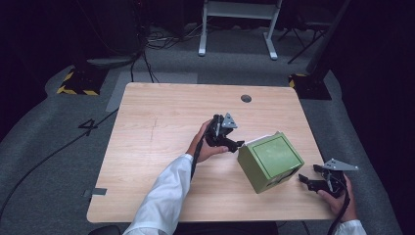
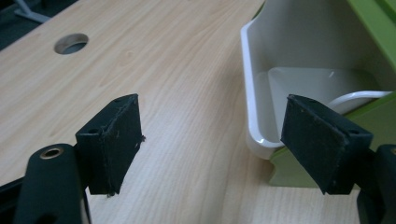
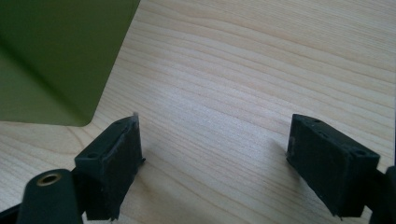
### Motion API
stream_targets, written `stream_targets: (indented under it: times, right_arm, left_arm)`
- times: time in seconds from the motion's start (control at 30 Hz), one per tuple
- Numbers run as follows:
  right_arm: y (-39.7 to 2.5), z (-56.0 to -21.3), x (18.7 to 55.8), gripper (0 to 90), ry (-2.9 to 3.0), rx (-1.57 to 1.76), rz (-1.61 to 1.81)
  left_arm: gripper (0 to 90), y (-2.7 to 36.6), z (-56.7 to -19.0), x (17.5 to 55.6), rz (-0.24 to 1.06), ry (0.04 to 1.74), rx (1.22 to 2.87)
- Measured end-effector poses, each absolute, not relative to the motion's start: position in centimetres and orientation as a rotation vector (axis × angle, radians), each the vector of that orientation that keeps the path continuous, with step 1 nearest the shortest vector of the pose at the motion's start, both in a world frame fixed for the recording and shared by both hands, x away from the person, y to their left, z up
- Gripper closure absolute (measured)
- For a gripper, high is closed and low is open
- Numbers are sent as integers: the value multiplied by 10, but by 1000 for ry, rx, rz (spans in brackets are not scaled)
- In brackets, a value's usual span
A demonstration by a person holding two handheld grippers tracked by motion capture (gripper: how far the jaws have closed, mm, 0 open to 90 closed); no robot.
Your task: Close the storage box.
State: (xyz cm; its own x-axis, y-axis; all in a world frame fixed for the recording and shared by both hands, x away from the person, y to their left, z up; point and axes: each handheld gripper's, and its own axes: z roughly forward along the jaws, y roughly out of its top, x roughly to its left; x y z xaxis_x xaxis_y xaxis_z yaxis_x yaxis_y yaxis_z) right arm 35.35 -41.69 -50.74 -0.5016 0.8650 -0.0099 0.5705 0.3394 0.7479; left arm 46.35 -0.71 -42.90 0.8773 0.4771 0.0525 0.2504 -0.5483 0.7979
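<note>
Spreading across the high view is a pale wood-grain table [image 1: 161,142] with rounded corners and a round cable hole [image 1: 246,98] near its far edge. On its right half sits a green box [image 1: 270,162] — smooth, matte, cube-shaped with softened corners, turned at an angle to the table's edges. From the left gripper view a glossy white drawer [image 2: 266,93] with a rounded lip juts from the box's side. The left gripper [image 1: 237,145] is just beside that side of the box, its flat black rubbery jaws spread wide and holding nothing. The right gripper [image 1: 304,179] — jaws also wide apart and holding nothing — lies just beside the box's near right corner, over bare wood.
</note>
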Motion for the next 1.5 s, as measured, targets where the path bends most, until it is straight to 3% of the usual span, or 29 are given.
stream_targets:
  times: [0.57, 0.87, 1.5]
  right_arm:
    - [-417, -507, 353, 181, 2201, 1260, 981]
    - [-417, -507, 353, 181, 2202, 1261, 982]
    - [-417, -507, 353, 182, 2202, 1259, 983]
  left_arm:
    - [187, 47, -413, 451, 429, 608, 2220]
    - [188, 85, -419, 436, 477, 690, 2233]
    - [185, 134, -448, 396, 536, 797, 2423]
